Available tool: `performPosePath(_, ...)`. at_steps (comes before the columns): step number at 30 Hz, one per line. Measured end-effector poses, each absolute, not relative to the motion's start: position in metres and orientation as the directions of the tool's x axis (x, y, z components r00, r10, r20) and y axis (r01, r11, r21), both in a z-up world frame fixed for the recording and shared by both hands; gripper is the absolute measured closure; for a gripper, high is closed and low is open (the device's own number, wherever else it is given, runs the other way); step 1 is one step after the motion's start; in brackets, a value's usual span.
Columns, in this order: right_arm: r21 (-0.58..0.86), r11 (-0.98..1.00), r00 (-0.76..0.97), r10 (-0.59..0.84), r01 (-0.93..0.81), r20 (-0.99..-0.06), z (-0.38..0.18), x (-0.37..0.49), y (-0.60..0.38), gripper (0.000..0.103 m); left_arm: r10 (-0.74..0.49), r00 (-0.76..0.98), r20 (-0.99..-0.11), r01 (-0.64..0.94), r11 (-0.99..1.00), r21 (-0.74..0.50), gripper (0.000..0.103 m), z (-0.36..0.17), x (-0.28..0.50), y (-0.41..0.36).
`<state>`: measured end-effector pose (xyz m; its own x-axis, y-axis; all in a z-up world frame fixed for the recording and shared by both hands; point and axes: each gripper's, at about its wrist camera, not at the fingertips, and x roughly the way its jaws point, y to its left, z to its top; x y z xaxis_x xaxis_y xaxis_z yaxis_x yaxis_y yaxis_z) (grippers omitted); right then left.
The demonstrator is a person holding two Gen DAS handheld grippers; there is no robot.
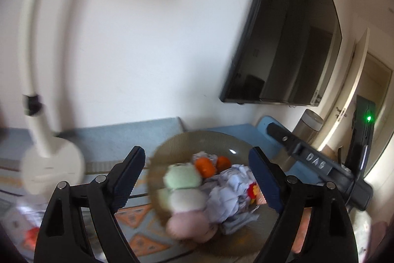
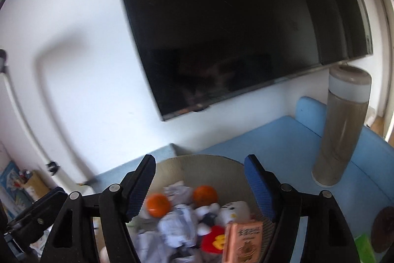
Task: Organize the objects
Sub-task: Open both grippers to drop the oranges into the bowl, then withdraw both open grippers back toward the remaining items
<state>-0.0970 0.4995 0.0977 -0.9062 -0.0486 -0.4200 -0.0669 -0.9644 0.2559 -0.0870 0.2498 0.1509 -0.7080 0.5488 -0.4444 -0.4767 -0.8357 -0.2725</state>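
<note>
Bowl point(image 1: 197, 139): holds oranges point(image 1: 204, 166), crumpled paper point(image 1: 231, 191), pastel balls point(image 1: 183, 179)
Left gripper point(image 1: 197, 179): jaws wide, bowl between them
Right gripper point(image 2: 199, 189): jaws wide, empty
Bottle point(image 2: 342, 125): two o'clock of bowl

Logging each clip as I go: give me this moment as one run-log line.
left tongs: open, empty | right tongs: open, empty | bowl: holds oranges, crumpled paper, plush toys | bottle: upright on blue surface
</note>
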Motion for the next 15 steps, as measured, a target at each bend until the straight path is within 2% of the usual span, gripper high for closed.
performPosePath(5,0.214,-0.976,-0.911,-0.123,0.04,-0.393,0.126,-0.059,0.46,0.03,0.472,-0.787,-0.398,-0.412,-0.882,-0.231,0.018,0.18,-0.037,0.188)
performPosePath(7,0.194,-0.977,-0.905,-0.158,0.086,-0.396,0.13,-0.043,0.443,0.029,0.433,-0.811,-0.394,-0.373,-0.901,-0.221,0.009,0.183,-0.022,0.166)
performPosePath(8,0.191,-0.975,-0.898,-0.181,0.112,-0.4,0.131,-0.037,0.433,0.029,0.405,-0.828,-0.388,-0.348,-0.913,-0.211,0.0,0.183,-0.014,0.154)
performPosePath(10,0.203,-0.964,-0.874,-0.244,0.171,-0.42,0.126,-0.018,0.411,0.024,0.317,-0.873,-0.371,-0.267,-0.947,-0.18,0.0,0.178,0.008,0.125)
performPosePath(15,0.137,-0.949,-0.812,-0.315,0.284,-0.492,0.086,0.023,0.342,0.023,0.14,-0.869,-0.474,-0.07,-0.984,-0.163,0.0,0.133,0.029,0.057)
